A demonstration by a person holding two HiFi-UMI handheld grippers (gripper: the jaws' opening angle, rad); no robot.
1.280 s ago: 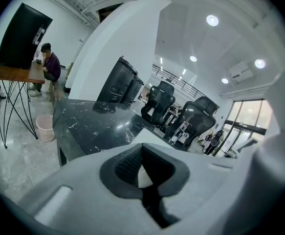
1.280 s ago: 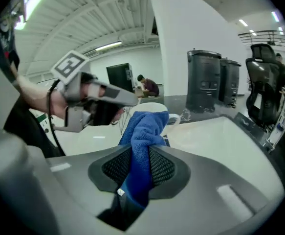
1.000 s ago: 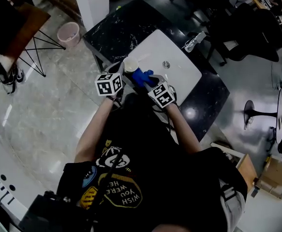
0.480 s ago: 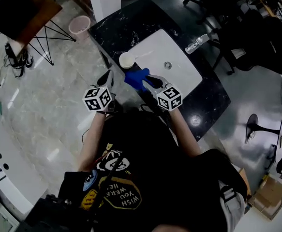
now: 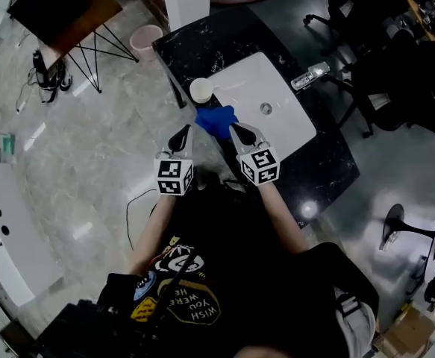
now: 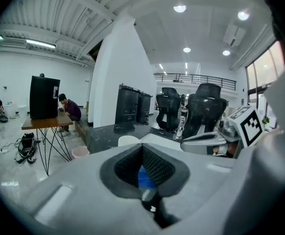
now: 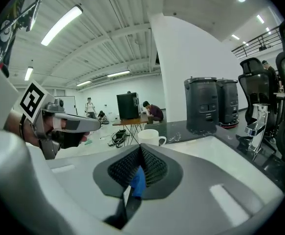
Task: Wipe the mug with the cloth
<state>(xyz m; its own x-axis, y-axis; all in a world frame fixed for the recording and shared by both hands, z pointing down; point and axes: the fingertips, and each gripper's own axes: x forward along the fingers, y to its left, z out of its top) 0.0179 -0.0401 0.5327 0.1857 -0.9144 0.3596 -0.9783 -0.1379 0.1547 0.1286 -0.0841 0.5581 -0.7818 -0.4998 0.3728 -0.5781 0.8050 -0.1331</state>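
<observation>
A white mug (image 5: 201, 89) stands upright at the near-left corner of the white board (image 5: 277, 121); it also shows in the right gripper view (image 7: 151, 136). My right gripper (image 5: 237, 131) has just closed and is shut on the blue cloth (image 5: 216, 120), a fold of which sits between its pads (image 7: 138, 181). The cloth hangs in the air short of the mug and clear of it. My left gripper (image 5: 181, 134) hovers off the table's edge, left of the cloth, with its jaws together and nothing in them. Blue cloth (image 6: 144, 177) shows beyond its pads.
The white board lies on a black marble table (image 5: 202, 36) and has a small metal disc (image 5: 265, 108) on it. A grey device (image 5: 310, 74) lies at the table's far side. A pink bin (image 5: 147, 39), a wire-legged dark table (image 5: 68, 10) and office chairs (image 5: 396, 73) stand around.
Both grippers have drawn back from the mug toward the person. The left one has left the mug and swung out left. The cloth came away with the right gripper.
</observation>
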